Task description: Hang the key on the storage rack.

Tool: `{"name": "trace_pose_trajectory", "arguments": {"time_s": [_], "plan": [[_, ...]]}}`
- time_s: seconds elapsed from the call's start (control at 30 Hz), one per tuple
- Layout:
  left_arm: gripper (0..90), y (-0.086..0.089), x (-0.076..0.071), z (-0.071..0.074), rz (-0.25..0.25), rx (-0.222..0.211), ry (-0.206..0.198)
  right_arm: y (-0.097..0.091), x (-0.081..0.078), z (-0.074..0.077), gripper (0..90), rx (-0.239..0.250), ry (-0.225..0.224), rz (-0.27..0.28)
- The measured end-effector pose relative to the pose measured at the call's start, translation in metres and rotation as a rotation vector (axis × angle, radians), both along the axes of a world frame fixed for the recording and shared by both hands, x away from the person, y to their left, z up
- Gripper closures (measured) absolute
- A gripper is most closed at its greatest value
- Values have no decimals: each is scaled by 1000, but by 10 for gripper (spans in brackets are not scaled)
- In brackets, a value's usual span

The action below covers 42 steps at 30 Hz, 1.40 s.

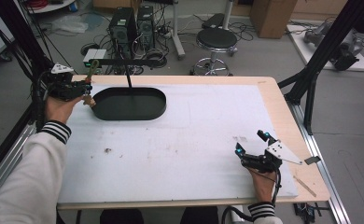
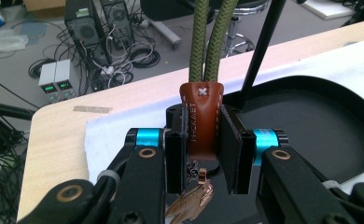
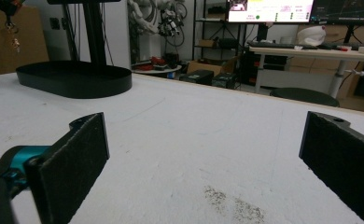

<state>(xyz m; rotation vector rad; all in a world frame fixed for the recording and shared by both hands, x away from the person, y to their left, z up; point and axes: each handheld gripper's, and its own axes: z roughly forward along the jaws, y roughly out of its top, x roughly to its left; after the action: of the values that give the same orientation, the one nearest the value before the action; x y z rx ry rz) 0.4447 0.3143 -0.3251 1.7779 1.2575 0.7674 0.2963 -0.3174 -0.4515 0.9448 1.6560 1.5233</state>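
High view: at upper left, the left gripper [image 1: 87,88] holds a keychain of brown leather tab and olive green cord loop [image 1: 93,70] beside the black oval stand base [image 1: 129,103] on the white-padded surface [image 1: 180,140].

Left gripper view: it is clamped on the leather tab [image 2: 202,121]; hanging the loop on the stand's bar looks next.

Right gripper view: the right gripper [image 3: 203,154] rests jaws apart, empty.

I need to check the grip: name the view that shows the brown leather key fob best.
Left gripper view: the leather fob sits close up, clamped between the left gripper pads, green cord above. The high view shows it tiny by the black tray; the right gripper view, a distant speck at top left.
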Motion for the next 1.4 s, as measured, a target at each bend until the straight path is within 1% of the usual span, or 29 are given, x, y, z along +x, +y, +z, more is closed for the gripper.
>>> {"name": "trace_pose_trajectory", "arguments": {"time_s": [0.33, 0.43, 0.5, 0.53, 0.73, 0.87, 1.0, 1.07, 1.23, 1.4], "plan": [[730, -1, 5, -5, 12, 14, 15, 0, 0, 0, 4, 2, 2, 1], [730, -1, 7, -7, 11, 21, 26, 0, 0, 0, 4, 3, 5, 2], [730, -2, 8, -8, 14, 20, 28, 0, 0, 0, 4, 3, 6, 1], [730, -2, 9, -8, 18, 13, 23, 0, 0, 0, 4, 3, 6, 1], [730, -3, 14, -13, 32, 16, 38, 0, 0, 0, 4, 6, 8, 1], [730, -4, 16, -15, 40, 7, 42, 0, 0, 0, 4, 7, 8, 2], [730, -4, 19, -17, 43, 17, 48, 0, 0, 0, 4, 7, 8, 1], [730, -5, 21, -17, 48, 13, 48, -1, 0, 0, 4, 6, 3, 0], [730, -6, 27, -18, 49, 19, 55, 0, 0, 0, 4, 9, 6, 0], [730, -6, 32, -21, 52, 23, 69, 0, 0, 0, 5, 12, 8, 1]]}}
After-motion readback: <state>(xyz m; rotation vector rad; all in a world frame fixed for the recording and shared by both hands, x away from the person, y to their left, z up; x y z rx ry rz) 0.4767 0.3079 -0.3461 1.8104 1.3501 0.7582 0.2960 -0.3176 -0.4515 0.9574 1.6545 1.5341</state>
